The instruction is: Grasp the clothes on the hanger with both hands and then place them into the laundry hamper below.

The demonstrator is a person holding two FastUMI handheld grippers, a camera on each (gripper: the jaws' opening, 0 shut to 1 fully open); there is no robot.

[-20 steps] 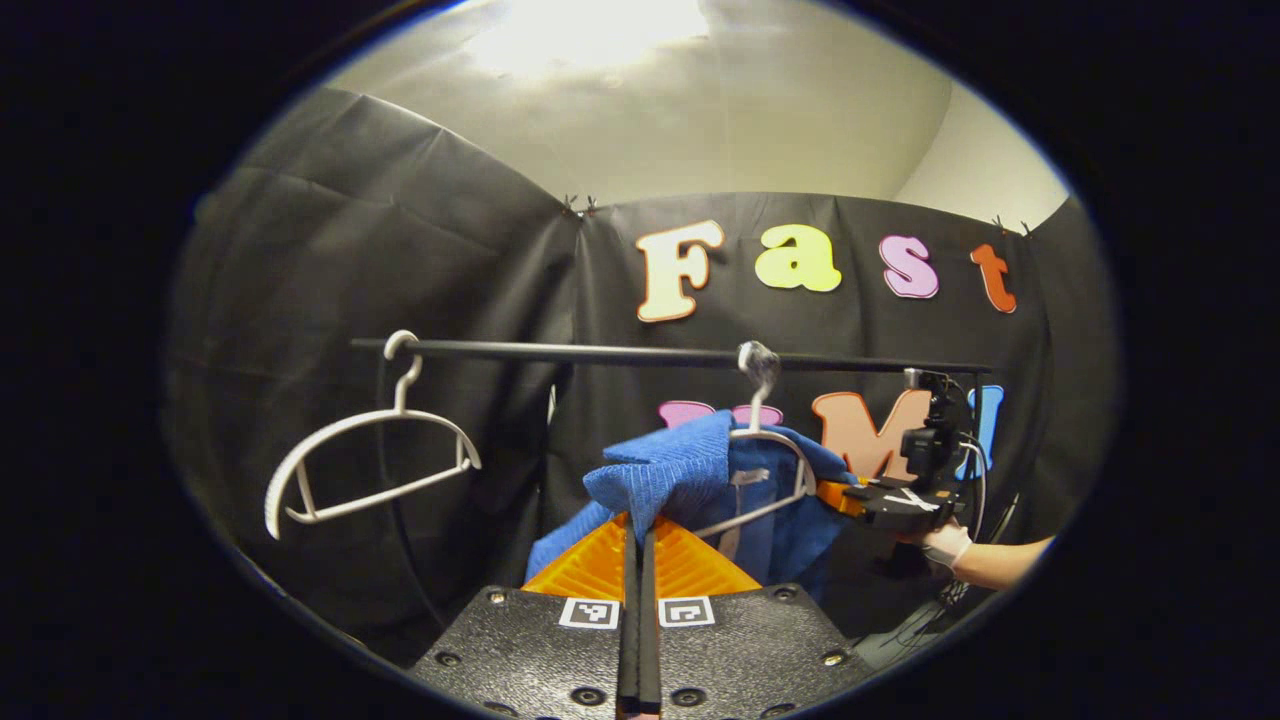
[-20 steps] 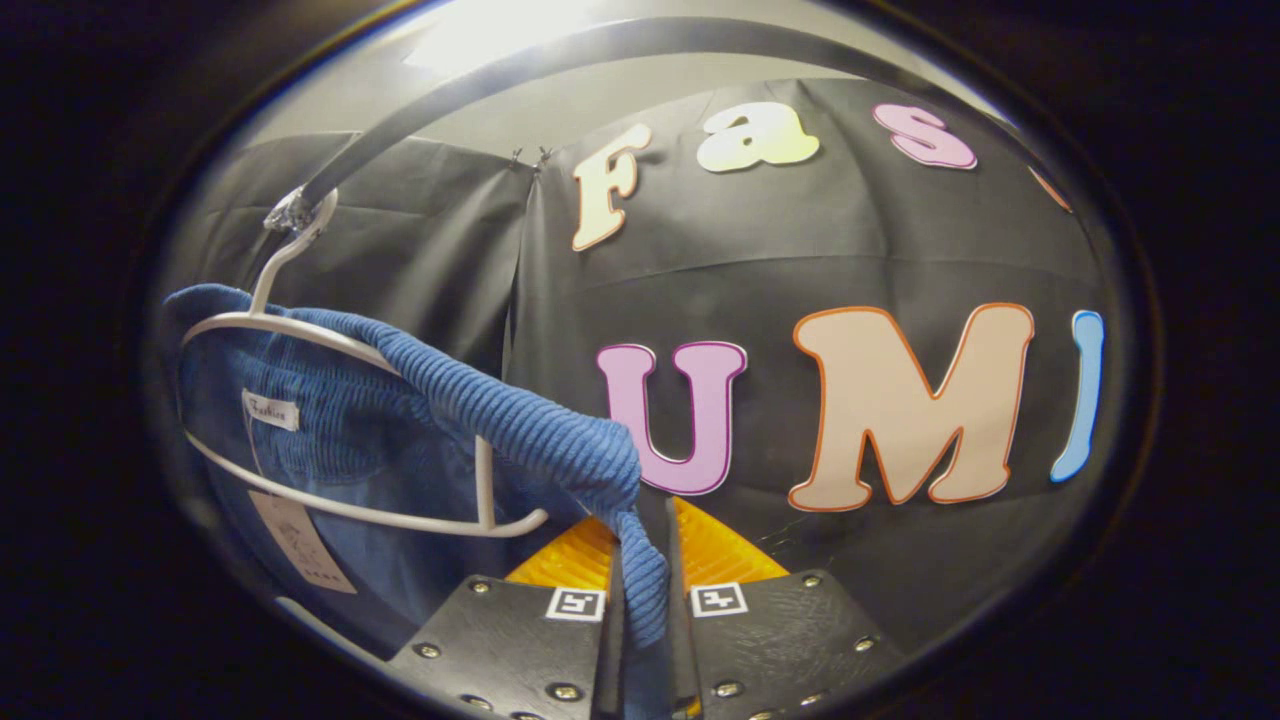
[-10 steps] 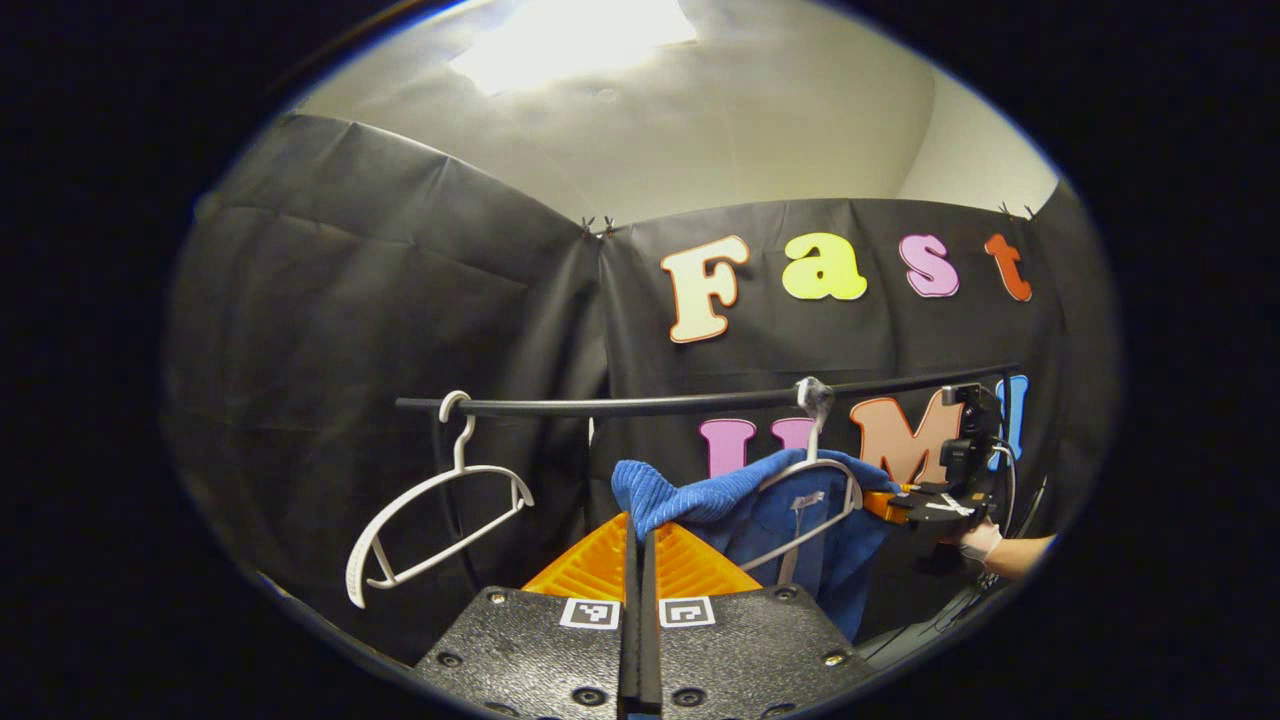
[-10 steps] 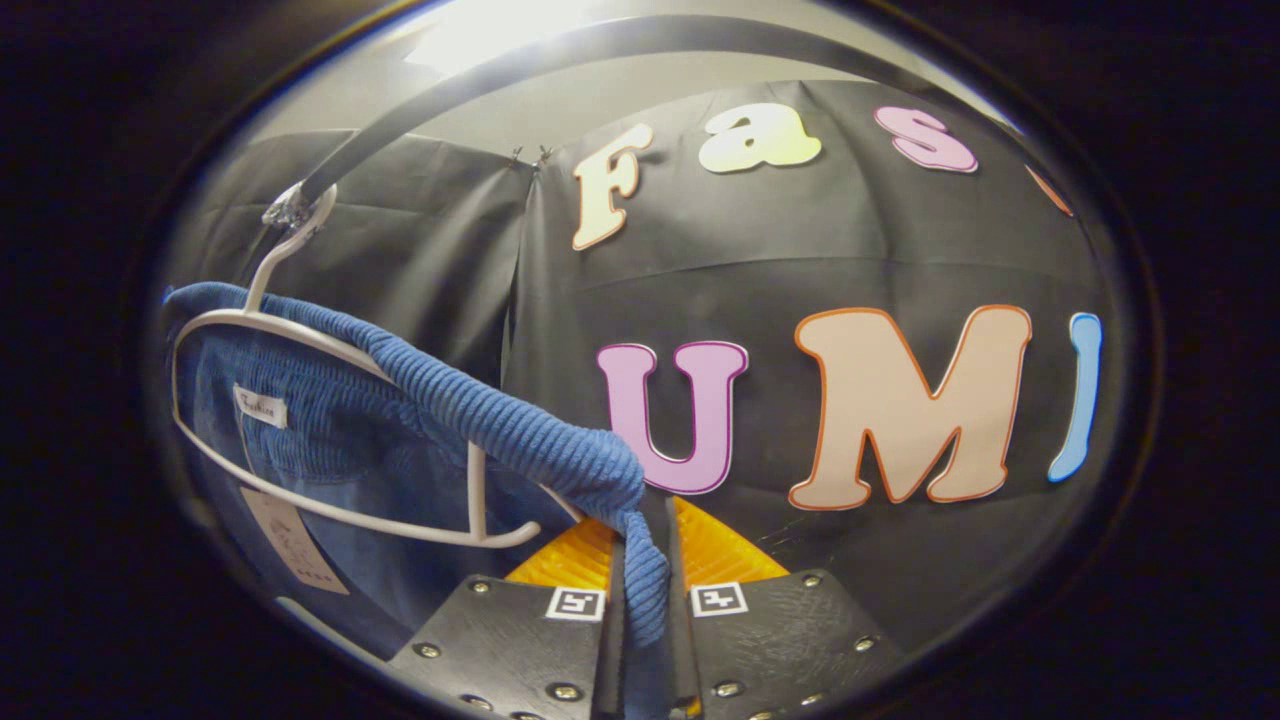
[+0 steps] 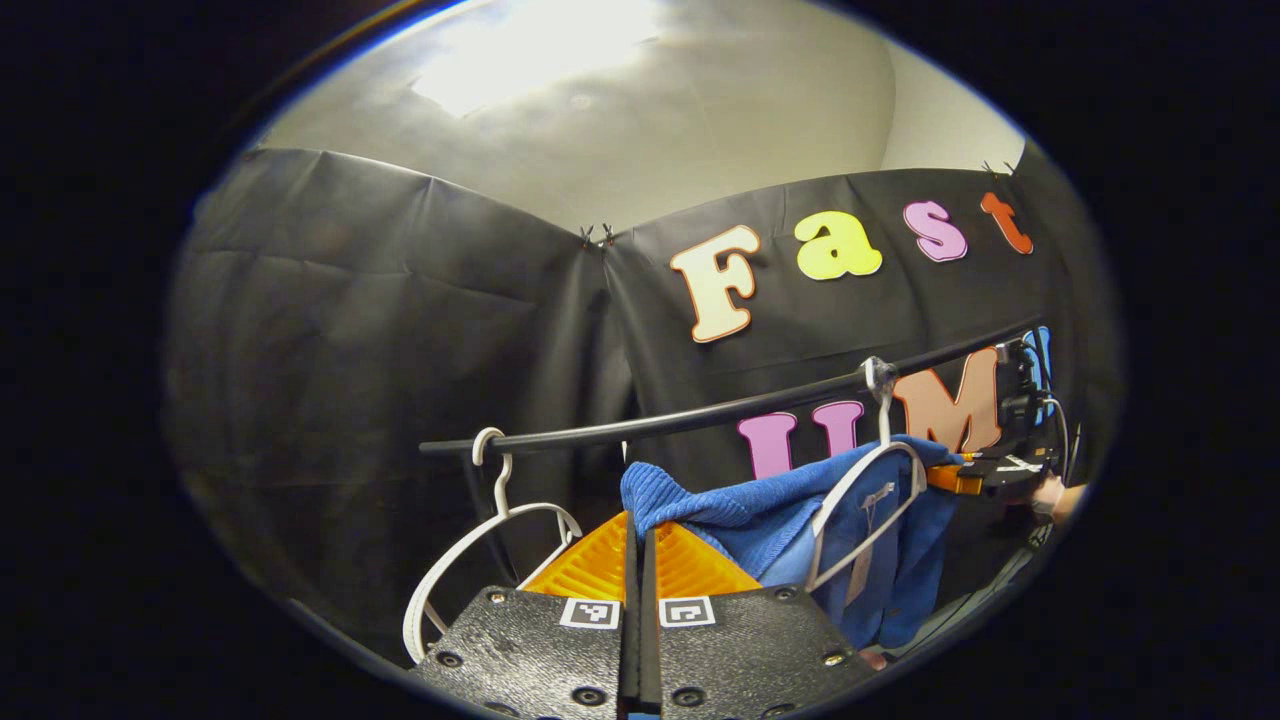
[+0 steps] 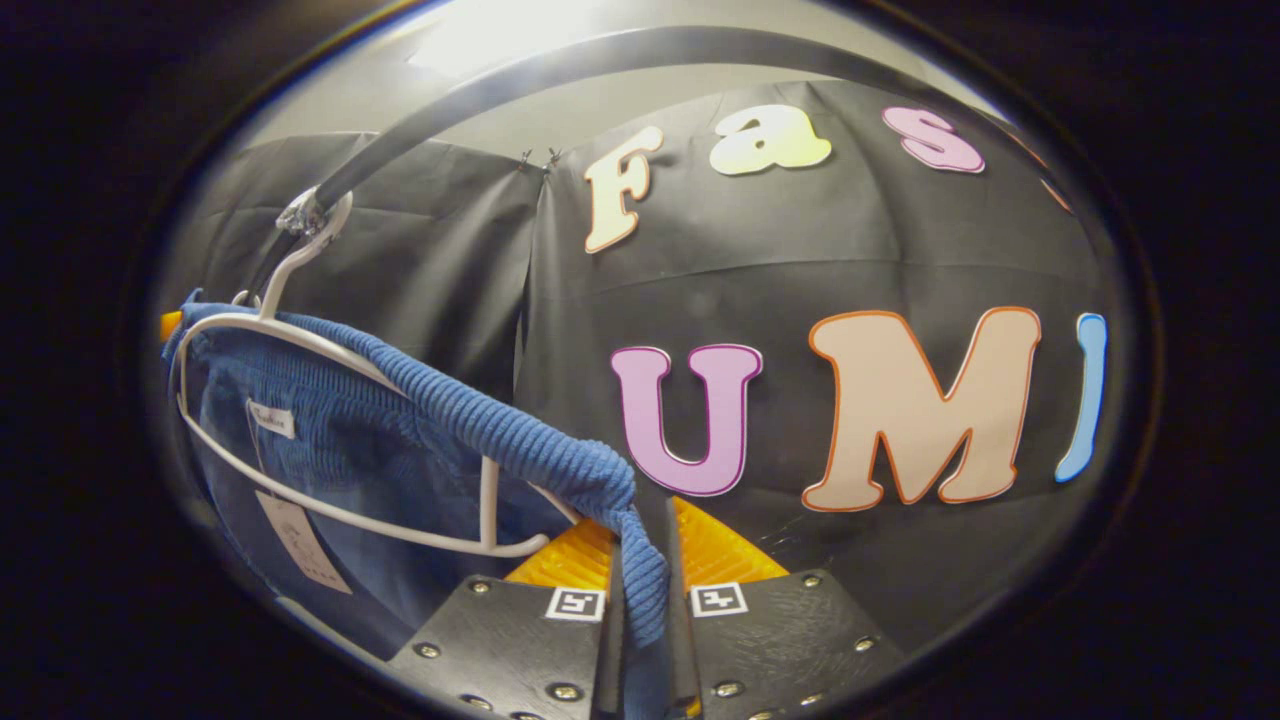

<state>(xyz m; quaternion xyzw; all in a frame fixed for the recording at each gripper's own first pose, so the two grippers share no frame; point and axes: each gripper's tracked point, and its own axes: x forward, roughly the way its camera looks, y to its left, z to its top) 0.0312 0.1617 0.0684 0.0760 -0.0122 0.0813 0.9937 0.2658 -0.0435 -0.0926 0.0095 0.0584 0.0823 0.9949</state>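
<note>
With an empty white plastic hanger (image 5: 470,540) at far left, your left gripper (image 5: 640,560) and right gripper (image 6: 645,590) each pinch a shoulder of the blue ribbed garment (image 6: 470,430), draped on its white hanger (image 6: 330,440) under the black rail (image 5: 720,410), ready to lift off evenly.

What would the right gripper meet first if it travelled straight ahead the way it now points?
Beyond the blue garment clamped in the right gripper, probably the black cloth wall; depth is unclear.
</note>
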